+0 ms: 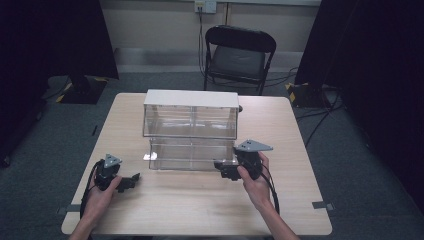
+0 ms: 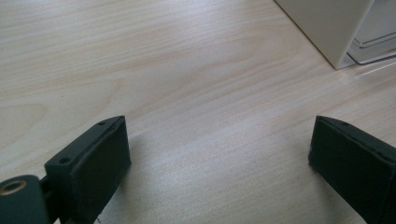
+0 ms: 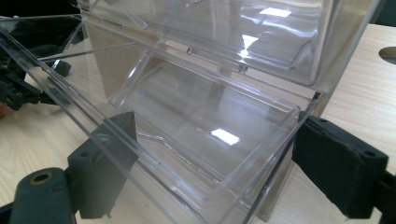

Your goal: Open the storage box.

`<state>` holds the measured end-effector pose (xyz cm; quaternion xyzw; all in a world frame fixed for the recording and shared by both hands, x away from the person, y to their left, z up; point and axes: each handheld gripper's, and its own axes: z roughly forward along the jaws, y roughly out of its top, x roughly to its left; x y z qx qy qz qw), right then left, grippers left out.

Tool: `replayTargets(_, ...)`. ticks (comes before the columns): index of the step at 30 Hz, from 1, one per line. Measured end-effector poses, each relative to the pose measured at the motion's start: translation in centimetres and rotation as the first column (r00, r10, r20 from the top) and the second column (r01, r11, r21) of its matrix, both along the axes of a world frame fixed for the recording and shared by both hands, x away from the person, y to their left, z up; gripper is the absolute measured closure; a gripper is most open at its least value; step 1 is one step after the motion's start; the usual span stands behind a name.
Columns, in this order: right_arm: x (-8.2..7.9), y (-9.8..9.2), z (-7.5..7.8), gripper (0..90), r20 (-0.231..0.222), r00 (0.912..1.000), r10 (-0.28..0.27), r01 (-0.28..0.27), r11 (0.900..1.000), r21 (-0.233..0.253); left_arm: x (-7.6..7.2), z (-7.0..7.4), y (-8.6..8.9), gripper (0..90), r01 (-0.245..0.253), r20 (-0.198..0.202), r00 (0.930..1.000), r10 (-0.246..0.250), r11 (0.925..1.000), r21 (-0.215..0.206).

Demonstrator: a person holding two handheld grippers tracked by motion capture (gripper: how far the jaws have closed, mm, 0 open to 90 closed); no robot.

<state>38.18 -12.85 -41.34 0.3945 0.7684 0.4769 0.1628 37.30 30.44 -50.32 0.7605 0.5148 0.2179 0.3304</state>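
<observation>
Your hands at bottom of high view: left gripper rests on table, right gripper at lower drawer of clear organizer, mid-frame.

Left gripper view: jaws apart, empty, likely idle; organizer corner upper right.

Right gripper view: jaws apart, straddling tilted drawer's corner at centre, probably to grip it.

Dim, soft high view; bright overhead glare on the clear drawer; faint tabletop shadows.

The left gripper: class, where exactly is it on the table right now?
In the high view the left gripper lies at the table's near-left, jaws open, apart from the clear drawer cabinet to its right.
</observation>
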Motion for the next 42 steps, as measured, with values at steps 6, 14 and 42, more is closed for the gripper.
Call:
replayTargets(6, 0.08, 0.02, 0.03, 13.6, 0.004, 0.9999, -0.012, 0.012, 1.000, -0.007, 0.00, 0.00, 0.00, 4.8, 0.000, 0.000, 1.0000, 0.000, 1.0000, 0.000)
replayTargets(14, 0.38, -0.02, 0.11, 13.4, -0.003, 0.9997, -0.023, 0.023, 1.000, -0.010, 0.00, 0.00, 0.00, 4.8, 0.000, 0.000, 1.0000, 0.000, 1.0000, 0.000)
replayTargets(42, 0.65, -0.46, 0.83, 13.5, 0.005, 0.9989, -0.046, 0.046, 0.999, 0.009, 0.00, 0.00, 0.00, 4.8, 0.000, 0.000, 1.0000, 0.000, 1.0000, 0.000)
